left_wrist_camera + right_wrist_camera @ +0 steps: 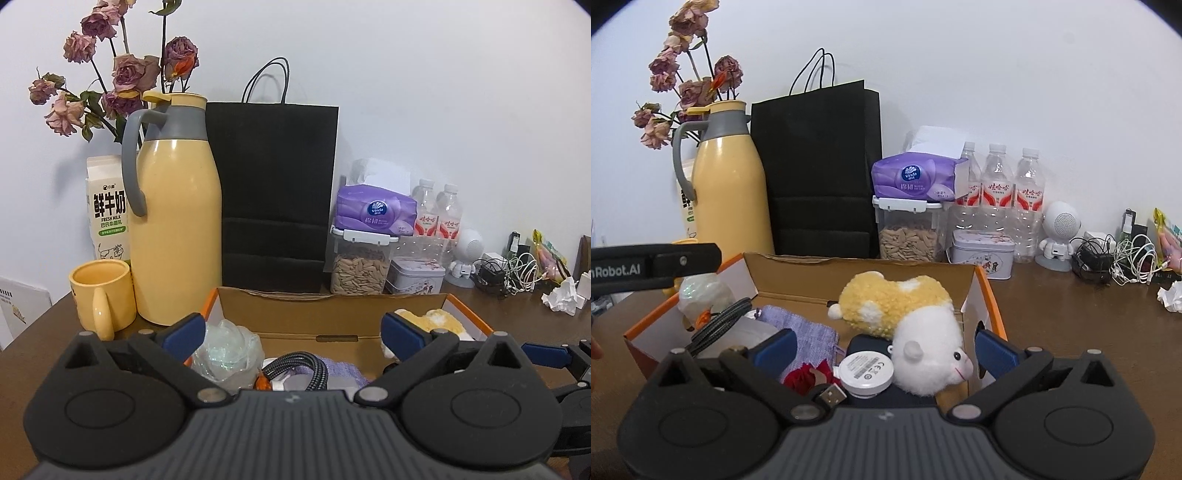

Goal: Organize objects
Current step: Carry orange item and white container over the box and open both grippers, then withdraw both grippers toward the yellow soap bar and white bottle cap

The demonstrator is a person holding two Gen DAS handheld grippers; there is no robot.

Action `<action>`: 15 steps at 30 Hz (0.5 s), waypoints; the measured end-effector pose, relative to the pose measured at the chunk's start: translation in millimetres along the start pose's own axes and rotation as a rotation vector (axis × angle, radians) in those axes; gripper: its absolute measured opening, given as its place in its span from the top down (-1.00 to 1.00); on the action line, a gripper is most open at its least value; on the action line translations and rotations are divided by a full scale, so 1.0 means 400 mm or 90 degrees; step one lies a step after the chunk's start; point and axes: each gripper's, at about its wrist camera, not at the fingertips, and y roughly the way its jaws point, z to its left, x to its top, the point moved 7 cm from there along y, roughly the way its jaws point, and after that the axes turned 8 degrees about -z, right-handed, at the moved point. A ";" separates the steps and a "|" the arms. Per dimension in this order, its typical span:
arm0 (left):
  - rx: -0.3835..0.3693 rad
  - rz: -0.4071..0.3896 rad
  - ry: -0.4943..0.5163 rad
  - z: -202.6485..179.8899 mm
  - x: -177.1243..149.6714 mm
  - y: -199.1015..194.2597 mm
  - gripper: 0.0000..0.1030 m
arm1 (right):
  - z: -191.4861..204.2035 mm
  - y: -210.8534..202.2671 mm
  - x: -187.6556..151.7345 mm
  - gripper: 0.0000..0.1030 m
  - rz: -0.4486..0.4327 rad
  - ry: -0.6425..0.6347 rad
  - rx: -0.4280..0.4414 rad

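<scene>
Trouble is most likely to come from the crowding inside the cardboard box (798, 275), where the task's things already lie: a plush sheep (923, 354) at the right, a white round device (866, 374) with its USB plug beside it, a purple cloth (809, 334), a braided cable (306, 367) and a crinkled plastic wrap (225, 345). Both the left gripper (291, 332) and the right gripper (882, 350) hover over it with jaws spread wide, pinching nothing. A careless reach could snag the cable and drag its neighbours, or nudge the yellow mug (101, 291) and thermos (177, 229) just beside the box.
</scene>
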 end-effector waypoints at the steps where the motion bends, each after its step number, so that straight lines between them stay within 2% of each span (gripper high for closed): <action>1: -0.002 0.000 -0.001 0.000 0.000 -0.004 -1.00 | 0.001 -0.004 0.000 -1.00 -0.001 -0.001 0.001; 9: -0.028 -0.004 -0.015 0.001 -0.004 -0.064 -1.00 | 0.019 -0.064 0.004 -1.00 -0.020 -0.018 0.013; 15: -0.045 0.000 0.008 0.014 -0.029 -0.137 -1.00 | 0.033 -0.131 -0.014 -1.00 -0.010 -0.030 0.022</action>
